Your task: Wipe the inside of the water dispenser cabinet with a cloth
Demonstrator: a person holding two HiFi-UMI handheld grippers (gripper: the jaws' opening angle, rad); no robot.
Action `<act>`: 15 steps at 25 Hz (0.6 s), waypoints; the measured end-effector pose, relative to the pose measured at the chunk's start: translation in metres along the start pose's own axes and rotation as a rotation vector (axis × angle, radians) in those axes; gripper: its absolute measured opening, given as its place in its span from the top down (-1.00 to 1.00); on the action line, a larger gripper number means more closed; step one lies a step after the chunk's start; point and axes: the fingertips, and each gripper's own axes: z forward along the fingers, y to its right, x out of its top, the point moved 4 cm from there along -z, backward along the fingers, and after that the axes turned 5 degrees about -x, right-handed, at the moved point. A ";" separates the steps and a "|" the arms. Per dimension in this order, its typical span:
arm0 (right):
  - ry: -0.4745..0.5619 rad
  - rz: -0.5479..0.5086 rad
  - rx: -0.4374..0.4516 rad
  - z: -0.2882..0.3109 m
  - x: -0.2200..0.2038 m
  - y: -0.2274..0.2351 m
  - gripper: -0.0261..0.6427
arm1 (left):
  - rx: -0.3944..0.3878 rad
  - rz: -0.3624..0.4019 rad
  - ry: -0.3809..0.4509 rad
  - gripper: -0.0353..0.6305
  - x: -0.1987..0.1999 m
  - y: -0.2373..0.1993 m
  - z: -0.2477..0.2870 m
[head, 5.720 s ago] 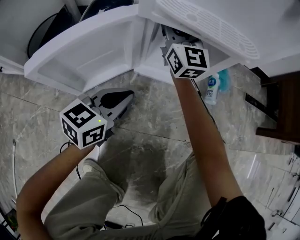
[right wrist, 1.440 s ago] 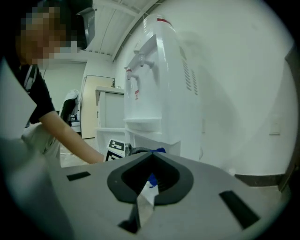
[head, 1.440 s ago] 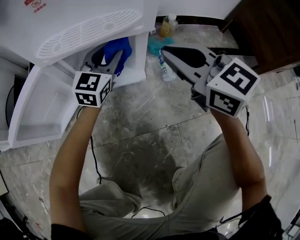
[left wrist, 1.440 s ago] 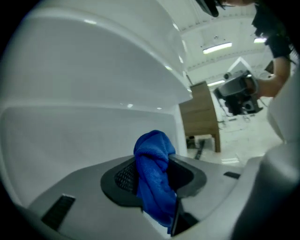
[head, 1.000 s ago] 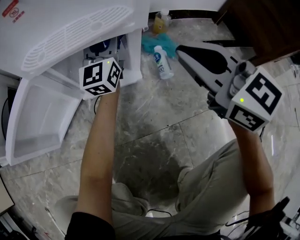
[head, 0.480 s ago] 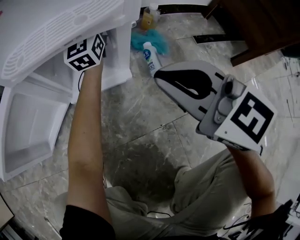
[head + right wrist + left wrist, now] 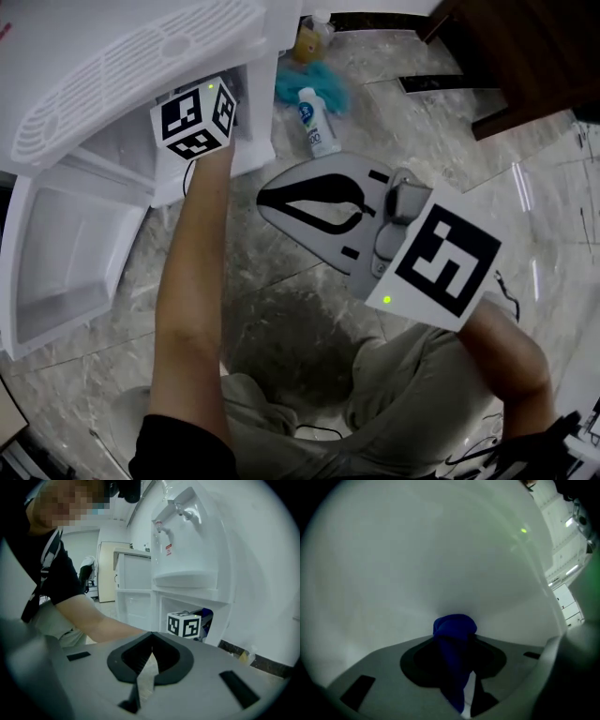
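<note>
The white water dispenser [image 7: 131, 66] stands at the upper left with its lower cabinet [image 7: 122, 150] open. My left gripper [image 7: 453, 641] reaches into that cabinet, shut on a blue cloth [image 7: 454, 627] that presses against the white inner wall. In the head view only its marker cube [image 7: 197, 117] shows; the jaws are hidden inside. In the right gripper view the cube [image 7: 183, 624] and a bit of blue cloth [image 7: 206, 616] sit in the cabinet opening. My right gripper [image 7: 264, 199] hovers over the floor in front of the dispenser, shut and holding nothing [image 7: 152, 634].
The cabinet door [image 7: 66, 253] hangs open to the left. A white bottle [image 7: 315, 117], a teal rag [image 7: 302, 82] and a yellowish bottle [image 7: 309, 37] lie on the marble floor by the dispenser. Dark wooden furniture [image 7: 525, 56] stands at the upper right. The person's knees are below.
My right gripper has swung down and left toward the middle of the head view, staying shut. The left gripper stays inside the cabinet with the cloth, shifting slightly.
</note>
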 end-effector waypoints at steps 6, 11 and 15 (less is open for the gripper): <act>-0.029 -0.043 -0.003 0.001 -0.012 -0.003 0.93 | 0.010 0.012 0.021 0.44 0.011 -0.009 0.013; -0.061 -0.050 -0.001 0.002 -0.014 -0.007 0.93 | 0.037 -0.040 0.037 0.44 0.002 0.007 -0.010; -0.061 -0.098 0.006 0.001 -0.009 -0.014 0.93 | 0.018 -0.024 0.014 0.44 0.009 -0.002 0.003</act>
